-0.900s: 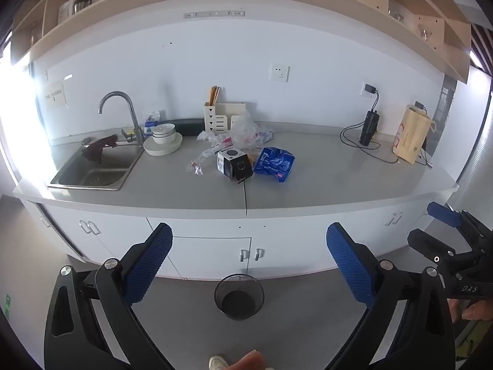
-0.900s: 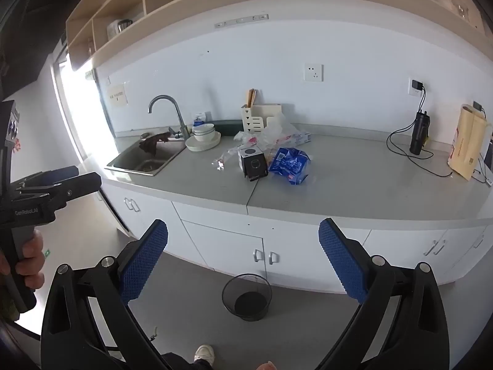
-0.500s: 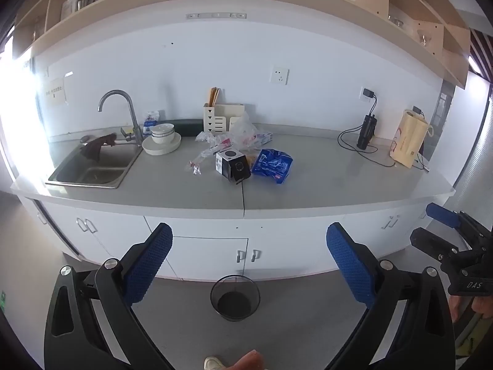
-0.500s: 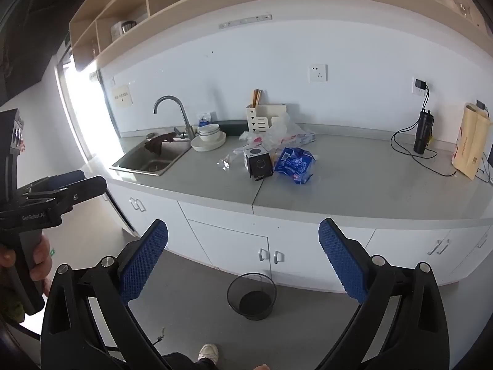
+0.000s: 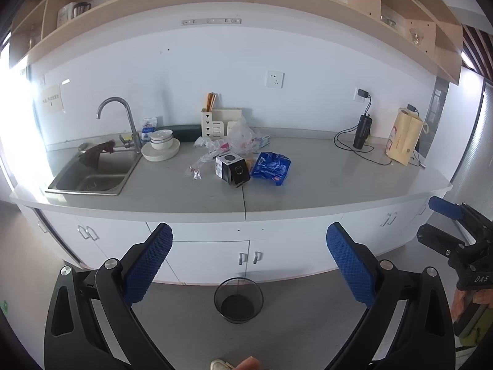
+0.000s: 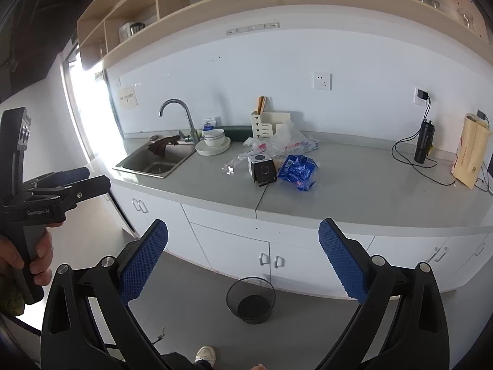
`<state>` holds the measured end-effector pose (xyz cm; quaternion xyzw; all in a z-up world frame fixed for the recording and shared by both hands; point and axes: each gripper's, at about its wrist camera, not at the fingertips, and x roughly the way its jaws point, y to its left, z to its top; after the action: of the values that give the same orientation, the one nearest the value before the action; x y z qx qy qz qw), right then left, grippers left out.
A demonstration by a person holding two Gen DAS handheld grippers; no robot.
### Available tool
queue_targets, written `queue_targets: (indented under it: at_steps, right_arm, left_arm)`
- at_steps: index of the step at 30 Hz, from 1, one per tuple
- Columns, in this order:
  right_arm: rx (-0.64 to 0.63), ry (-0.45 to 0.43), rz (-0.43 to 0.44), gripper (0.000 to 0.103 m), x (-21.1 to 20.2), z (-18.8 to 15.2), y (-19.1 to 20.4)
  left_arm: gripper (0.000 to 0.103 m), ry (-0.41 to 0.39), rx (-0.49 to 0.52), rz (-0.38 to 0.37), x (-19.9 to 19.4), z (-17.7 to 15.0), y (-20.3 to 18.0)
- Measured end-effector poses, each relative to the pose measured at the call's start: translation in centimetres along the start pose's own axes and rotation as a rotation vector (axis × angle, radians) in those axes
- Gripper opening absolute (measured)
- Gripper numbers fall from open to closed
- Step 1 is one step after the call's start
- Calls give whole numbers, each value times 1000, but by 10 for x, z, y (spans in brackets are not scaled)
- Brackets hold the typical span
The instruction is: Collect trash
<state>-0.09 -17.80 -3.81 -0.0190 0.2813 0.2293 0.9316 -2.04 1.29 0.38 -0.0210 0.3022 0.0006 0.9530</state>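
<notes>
Gaping, both grippers — trash on counter.

Both views are taken from the wrists, well back from the counter and tilted downward along the wide-spread blue fingers. The left wrist view is faced almost squarely at the wall socket; the right wrist view is set further right and angled leftward toward the sink. The counter, the sink, the cabinets and the floor bin are shared by both. Each gripper is caught at the edge of the other's view.
</notes>
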Motion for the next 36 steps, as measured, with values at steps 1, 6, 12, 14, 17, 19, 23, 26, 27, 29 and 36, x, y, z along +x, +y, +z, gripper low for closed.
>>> queue_targets:
  at_steps: [1, 6, 12, 14, 17, 19, 23, 26, 27, 29, 36]
  right_arm:
    - [1, 6, -2, 100, 0, 0, 0]
    - [7, 17, -15, 100, -2, -1, -1]
    - [1, 12, -6, 100, -3, -2, 2]
    - [7, 7, 6, 100, -5, -2, 2]
    - [6, 8, 21, 100, -5, 0, 3]
    - [0, 9, 27, 100, -6, 2, 4]
    - [-8, 3, 16, 100, -9, 3, 6]
    - [-3, 3, 8, 100, -10, 4, 5]
    - [-2, 4, 6, 100, -11, 4, 4]
    - [-4, 2, -5, 100, -12, 4, 4]
    - [-3, -8, -6, 100, -15, 4, 4]
  left_arm:
    - [97, 3, 2, 11, 0, 0, 0]
    - [97, 16, -29, -10, 1, -1, 3]
    - [97, 33, -35, -27, 3, -6, 4]
    - [97, 32, -42, -37, 2, -5, 4]
    - [97, 35, -43, -40, 2, -5, 3]
    - [97, 33, -39, -41, 2, -3, 3]
    - [97, 33, -46, -35, 1, -5, 4]
    - [97, 22, -42, -32, -1, -5, 4]
    - [97, 17, -43, -30, -2, -4, 3]
    - [97, 6, -44, -34, -4, -2, 2]
    - [97, 15, -38, -39, -3, -1, 2]
